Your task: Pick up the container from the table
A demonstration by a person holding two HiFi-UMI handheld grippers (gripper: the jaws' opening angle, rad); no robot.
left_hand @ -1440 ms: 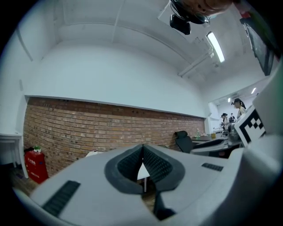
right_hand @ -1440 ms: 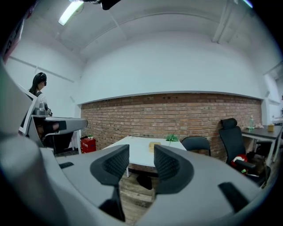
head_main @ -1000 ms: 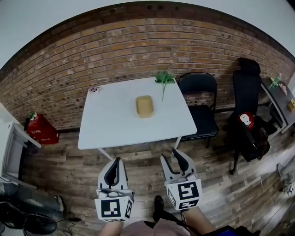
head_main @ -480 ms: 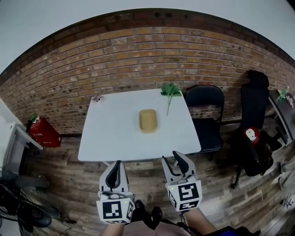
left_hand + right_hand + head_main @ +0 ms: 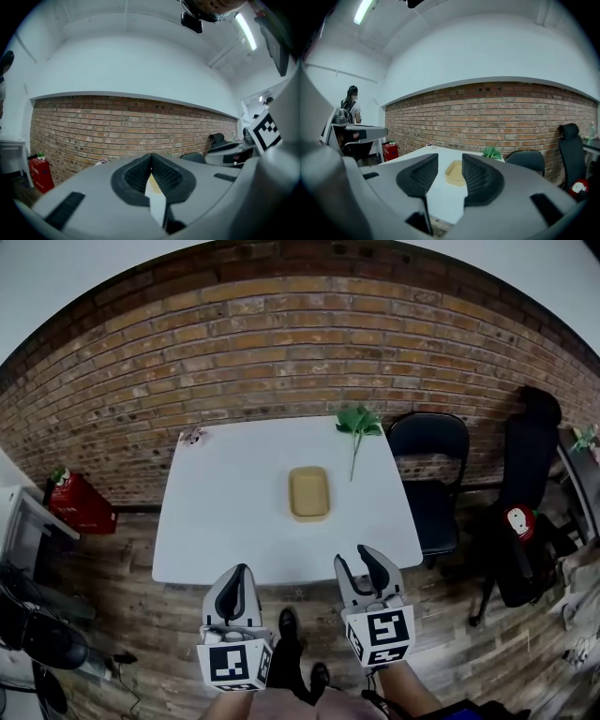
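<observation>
Brickwork (image 5: 281, 352) backs the white table (image 5: 225, 521). The tan container (image 5: 308, 493) lies near the table's middle, with a green sprig (image 5: 357, 420) well apart at the far edge. Both grippers hang short of the near edge and touch nothing. The right gripper (image 5: 356, 561) has its jaws spread, and its view frames the container between them. The left gripper (image 5: 236, 570) has its jaws pressed together on nothing. The reach looks best led by the right gripper, brought in low with jaws wide to straddle one rim before closing.
</observation>
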